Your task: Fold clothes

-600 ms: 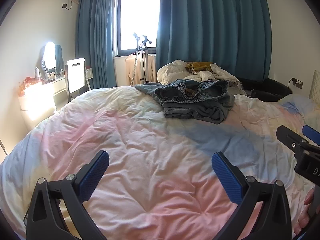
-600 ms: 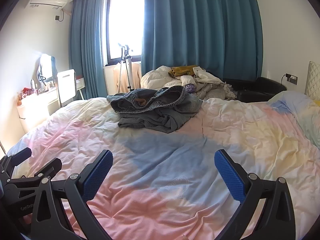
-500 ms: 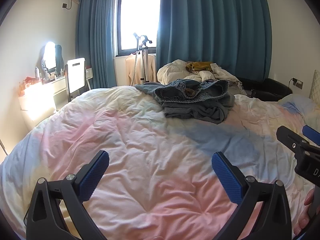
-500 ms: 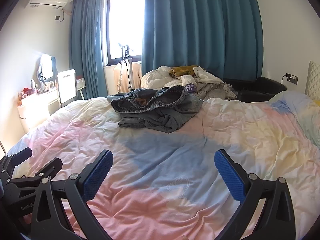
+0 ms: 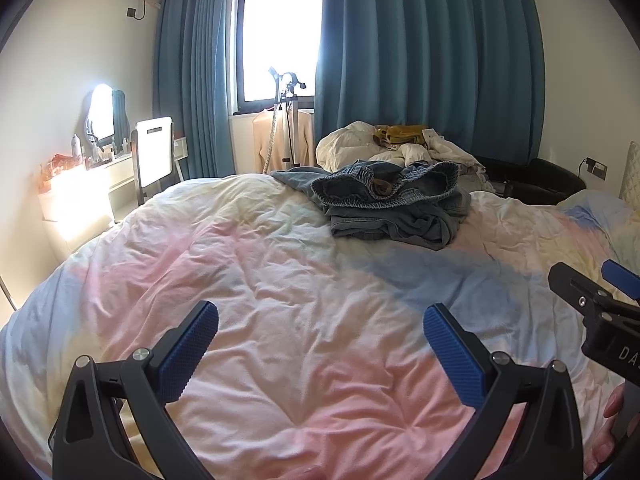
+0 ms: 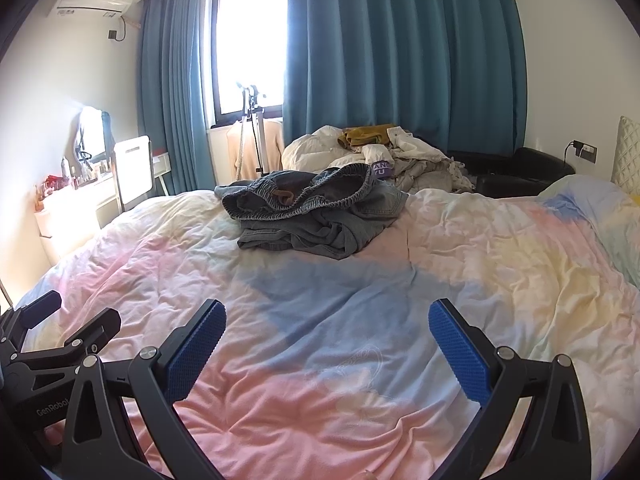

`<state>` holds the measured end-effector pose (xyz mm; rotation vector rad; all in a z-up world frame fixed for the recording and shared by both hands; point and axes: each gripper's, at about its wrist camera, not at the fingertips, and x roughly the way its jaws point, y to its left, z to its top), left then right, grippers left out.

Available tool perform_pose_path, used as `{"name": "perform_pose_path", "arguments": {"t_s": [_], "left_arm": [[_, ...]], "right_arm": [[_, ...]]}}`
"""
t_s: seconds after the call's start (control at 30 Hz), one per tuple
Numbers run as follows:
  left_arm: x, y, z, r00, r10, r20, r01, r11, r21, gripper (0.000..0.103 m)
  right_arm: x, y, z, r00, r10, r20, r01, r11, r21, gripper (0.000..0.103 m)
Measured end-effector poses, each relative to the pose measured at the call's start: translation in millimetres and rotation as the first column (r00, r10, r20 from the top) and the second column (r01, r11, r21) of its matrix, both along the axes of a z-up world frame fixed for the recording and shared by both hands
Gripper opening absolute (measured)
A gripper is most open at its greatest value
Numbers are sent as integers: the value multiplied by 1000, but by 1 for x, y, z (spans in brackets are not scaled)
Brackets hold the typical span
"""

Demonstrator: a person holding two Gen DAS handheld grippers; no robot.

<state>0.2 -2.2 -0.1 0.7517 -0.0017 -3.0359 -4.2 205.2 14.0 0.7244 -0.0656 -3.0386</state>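
Left wrist view: the left gripper [image 5: 320, 332] hangs over the pastel duvet [image 5: 280, 280], its blue pads [image 5: 188, 350] spread wide with nothing between them.
Right wrist view: the right gripper [image 6: 326, 330] is likewise spread wide over the duvet [image 6: 480, 280], holding nothing; its pads [image 6: 458, 350] are clear of the cloth.
Grippers together: they are side by side; the right gripper shows at the right edge of the left wrist view [image 5: 600, 300], and the left gripper at the left edge of the right wrist view [image 6: 60, 340].
Hand: fingers [image 5: 612, 420] of the person show at the lower right of the left wrist view, at the right gripper's handle.
Jeans: a crumpled heap of denim jeans [image 5: 394, 204] lies on the far part of the bed, waistband uppermost and gaping, well apart from both grippers [image 6: 316, 208].
Duvet: wrinkled, in pink, blue, yellow and white patches; it covers the whole bed.
Laundry pile: white and mustard garments [image 6: 376, 152] are heaped beyond the jeans, against the teal curtains [image 6: 400, 48].
Window: bright, between the curtains [image 5: 280, 28], with a garment steamer stand [image 5: 286, 120] in front.
Left side: a dressing table [image 5: 80, 188] with a mirror and a white chair [image 5: 154, 152].
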Motion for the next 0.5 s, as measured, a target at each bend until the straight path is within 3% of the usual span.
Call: {"name": "perform_pose_path", "arguments": {"t_s": [0.5], "left_arm": [[1,2,2,1000,-2,-5,2,1000,-10,103]], "right_arm": [[1,-1,0,1000,-3,-5,3,1000,12,103]]}}
